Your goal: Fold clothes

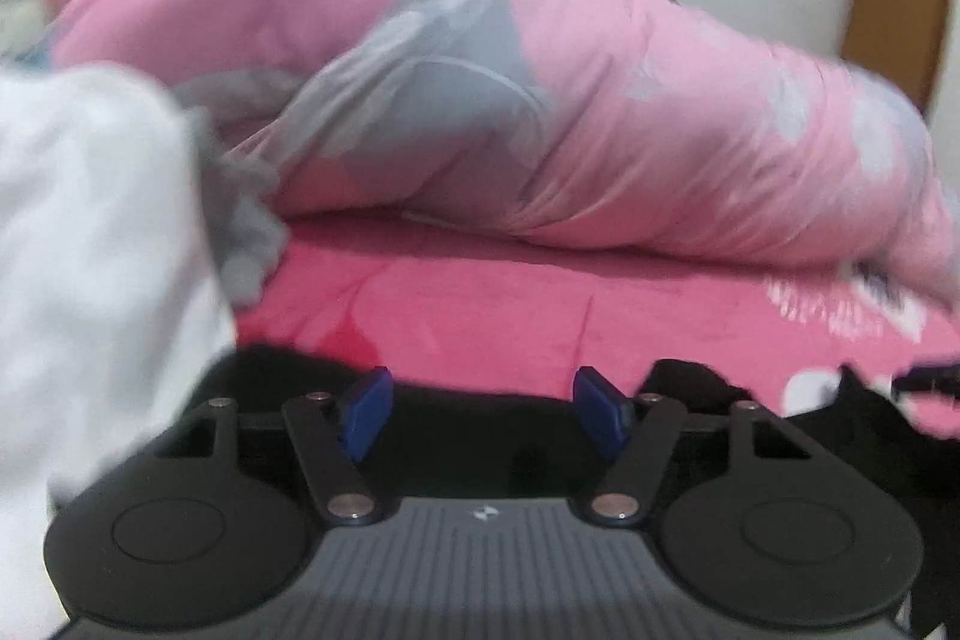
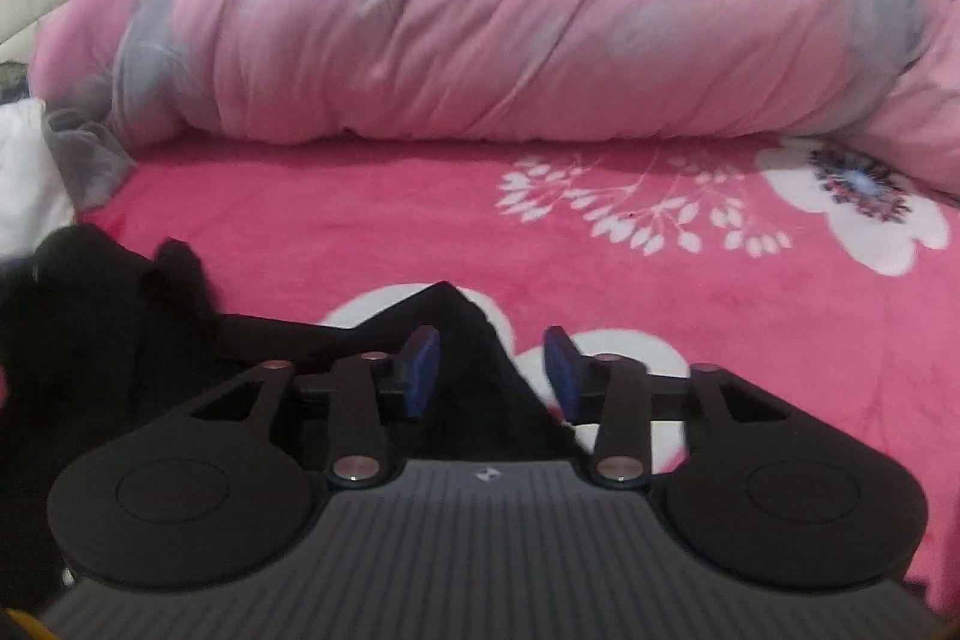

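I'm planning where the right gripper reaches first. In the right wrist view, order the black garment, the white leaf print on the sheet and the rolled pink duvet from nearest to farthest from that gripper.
1. Black garment: nearest, its pointed corner lies between the open fingers of the right gripper.
2. White leaf print: mid-bed, ahead and to the right.
3. Rolled pink duvet: farthest, across the back.

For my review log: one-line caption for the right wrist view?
Open right gripper poised over a black garment on the pink floral bedspread.

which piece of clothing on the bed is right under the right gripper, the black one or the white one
The black garment: its pointed corner lies between the open right gripper's fingers. The white garment sits far left.
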`<action>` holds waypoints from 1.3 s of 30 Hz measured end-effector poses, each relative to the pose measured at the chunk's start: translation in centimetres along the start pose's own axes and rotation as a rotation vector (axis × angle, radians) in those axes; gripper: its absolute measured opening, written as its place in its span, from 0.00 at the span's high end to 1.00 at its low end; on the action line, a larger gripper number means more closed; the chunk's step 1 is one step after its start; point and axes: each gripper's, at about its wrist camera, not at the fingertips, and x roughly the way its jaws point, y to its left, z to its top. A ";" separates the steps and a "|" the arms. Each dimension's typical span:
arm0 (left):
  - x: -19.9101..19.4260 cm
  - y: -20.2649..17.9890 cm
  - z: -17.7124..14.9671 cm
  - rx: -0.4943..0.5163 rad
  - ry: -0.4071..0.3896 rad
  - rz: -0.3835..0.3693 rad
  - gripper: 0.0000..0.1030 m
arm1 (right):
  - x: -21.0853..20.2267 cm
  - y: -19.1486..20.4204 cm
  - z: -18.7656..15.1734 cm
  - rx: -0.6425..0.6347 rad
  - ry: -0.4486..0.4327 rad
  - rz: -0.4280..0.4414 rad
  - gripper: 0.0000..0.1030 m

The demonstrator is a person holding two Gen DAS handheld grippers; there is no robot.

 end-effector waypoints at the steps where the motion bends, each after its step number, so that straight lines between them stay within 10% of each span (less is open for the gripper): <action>1: 0.6 0.2 0.4 0.045 0.011 -0.023 0.35 | 0.4 -0.4 0.0 0.000 -0.001 0.009 0.55; 4: 2.1 0.6 0.7 0.149 0.042 -0.118 0.32 | 1.7 -1.4 0.1 0.002 0.004 0.038 0.51; 13: 4.8 -0.2 -1.8 0.269 0.104 0.023 0.27 | 4.8 -2.6 -0.2 0.034 0.077 0.119 0.57; 17: 4.7 -0.5 -2.2 0.270 0.084 0.068 0.26 | 4.6 -2.4 -0.6 0.042 0.057 0.088 1.00; 31: 4.3 -0.9 -2.6 0.267 0.051 0.130 0.25 | 2.2 -7.0 -3.0 0.274 -0.118 -0.197 0.97; 35: 4.3 -0.7 -2.6 0.256 0.045 0.153 0.25 | -0.9 -3.9 -1.9 0.185 -0.241 -0.058 0.97; 39: 4.3 -0.4 -2.6 0.241 0.043 0.170 0.25 | -0.5 3.4 0.2 -0.028 -0.153 0.244 0.97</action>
